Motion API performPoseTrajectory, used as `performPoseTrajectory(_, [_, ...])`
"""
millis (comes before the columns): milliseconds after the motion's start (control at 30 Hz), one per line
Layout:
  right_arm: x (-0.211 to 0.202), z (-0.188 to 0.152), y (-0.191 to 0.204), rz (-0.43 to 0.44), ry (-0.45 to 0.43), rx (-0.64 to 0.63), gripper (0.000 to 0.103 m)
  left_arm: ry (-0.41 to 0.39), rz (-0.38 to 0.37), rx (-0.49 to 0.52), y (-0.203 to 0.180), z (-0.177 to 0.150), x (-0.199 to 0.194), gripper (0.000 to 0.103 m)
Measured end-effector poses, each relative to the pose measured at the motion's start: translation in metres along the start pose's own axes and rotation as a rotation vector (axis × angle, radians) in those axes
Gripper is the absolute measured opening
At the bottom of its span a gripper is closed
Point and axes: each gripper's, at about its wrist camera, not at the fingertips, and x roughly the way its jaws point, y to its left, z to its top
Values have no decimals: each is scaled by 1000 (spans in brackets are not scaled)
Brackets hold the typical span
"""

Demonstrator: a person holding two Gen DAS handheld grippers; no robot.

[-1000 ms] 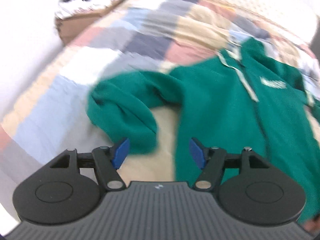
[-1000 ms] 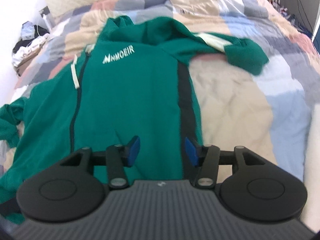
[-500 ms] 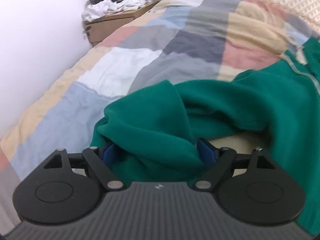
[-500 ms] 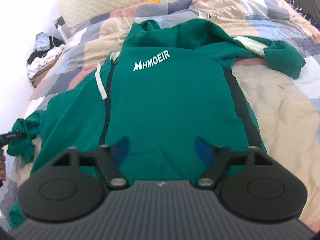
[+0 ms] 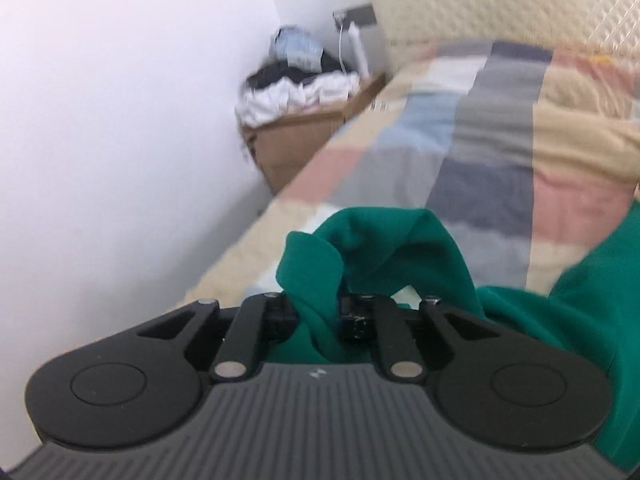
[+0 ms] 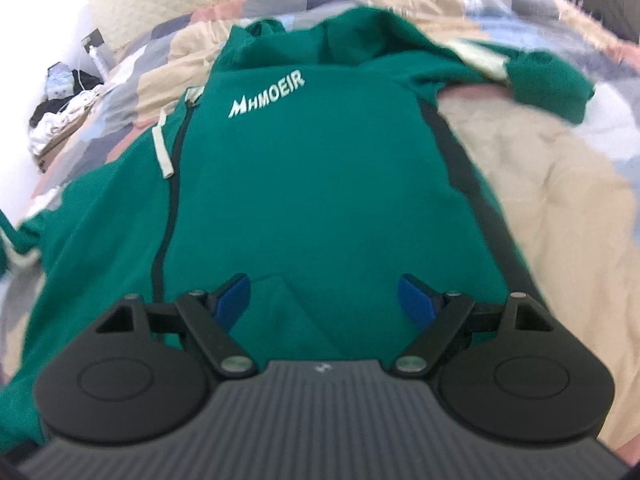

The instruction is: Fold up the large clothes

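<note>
A green zip hoodie (image 6: 320,168) with white lettering lies face up on the patchwork bed. Its left sleeve (image 5: 380,248) is bunched near the bed's wall-side edge. My left gripper (image 5: 318,312) has its jaws closing on a fold of that sleeve, and the fabric is pinched between them and hides the pads. My right gripper (image 6: 324,300) hovers open over the hoodie's lower front by the pocket, with cloth below the blue pads but nothing gripped. The other sleeve's cuff (image 6: 552,84) lies out to the right.
The quilt (image 5: 500,152) covers the bed, with a padded headboard (image 5: 500,4) behind it. A cardboard box (image 5: 296,140) heaped with clothes stands in the corner by the white wall (image 5: 120,120), close to the bed's left edge.
My left gripper went from open beside the sleeve to straddling it, then closed on it, swinging toward the wall. My right gripper opened wider and sank toward the hoodie's lower front.
</note>
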Motion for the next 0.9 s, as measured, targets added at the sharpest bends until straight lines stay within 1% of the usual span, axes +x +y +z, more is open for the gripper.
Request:
performPoseTrajectory(33, [-2, 0, -1, -6, -21, 0, 83, -19, 13, 21, -2, 2, 0, 15])
performPoseTrajectory(67, [-3, 1, -2, -16, -40, 11, 83, -28, 45, 54, -6, 3, 3, 15])
performPoseTrajectory(133, [-7, 4, -8, -19, -63, 50, 83, -16, 85, 70, -12, -1, 14, 15])
performPoseTrajectory(167, [-8, 5, -11, -12, -72, 72, 83, -3, 121, 99, -18, -8, 24, 15])
performPoseTrajectory(200, [-10, 5, -14, -4, -81, 88, 83, 20, 144, 128, -23, -15, 33, 15])
performPoseTrajectory(267, [-11, 5, -18, 0, -95, 94, 83, 126, 172, 244, -37, -36, 62, 15])
performPoseTrajectory(300, [-10, 5, -20, -5, -98, 93, 83, 159, 175, 278, -41, -44, 69, 15])
performPoseTrajectory(333, [-9, 5, -21, -9, -95, 97, 83, 173, 179, 282, -42, -50, 74, 15])
performPoseTrajectory(400, [-5, 5, -24, -2, -81, 116, 83, 179, 179, 255, -41, -55, 76, 16])
performPoseTrajectory(467, [-1, 5, -26, 10, -71, 124, 83, 177, 143, 238, -39, -53, 72, 17])
performPoseTrajectory(533, [1, 6, -24, 11, -73, 110, 83, 183, 94, 217, -33, -47, 63, 22])
performPoseTrajectory(567, [2, 6, -22, 10, -76, 102, 83, 196, 69, 179, -29, -44, 57, 32])
performPoseTrajectory(600, [3, 6, -20, 9, -76, 93, 83, 212, 50, 132, -23, -42, 50, 49])
performPoseTrajectory(633, [5, 6, -19, 13, -74, 86, 83, 231, 19, 73, -17, -40, 39, 58])
performPoseTrajectory(667, [6, 6, -18, 23, -70, 83, 83, 234, -14, 31, -12, -40, 26, 69])
performPoseTrajectory(700, [8, 6, -17, 35, -63, 80, 83, 231, -53, -1, -7, -41, 12, 75])
performPoseTrajectory(767, [10, 6, -15, 40, -57, 72, 83, 222, -134, -37, -1, -44, -15, 79])
performPoseTrajectory(900, [11, 6, -5, 29, -70, 20, 83, 173, -263, -64, -4, -38, -71, 79])
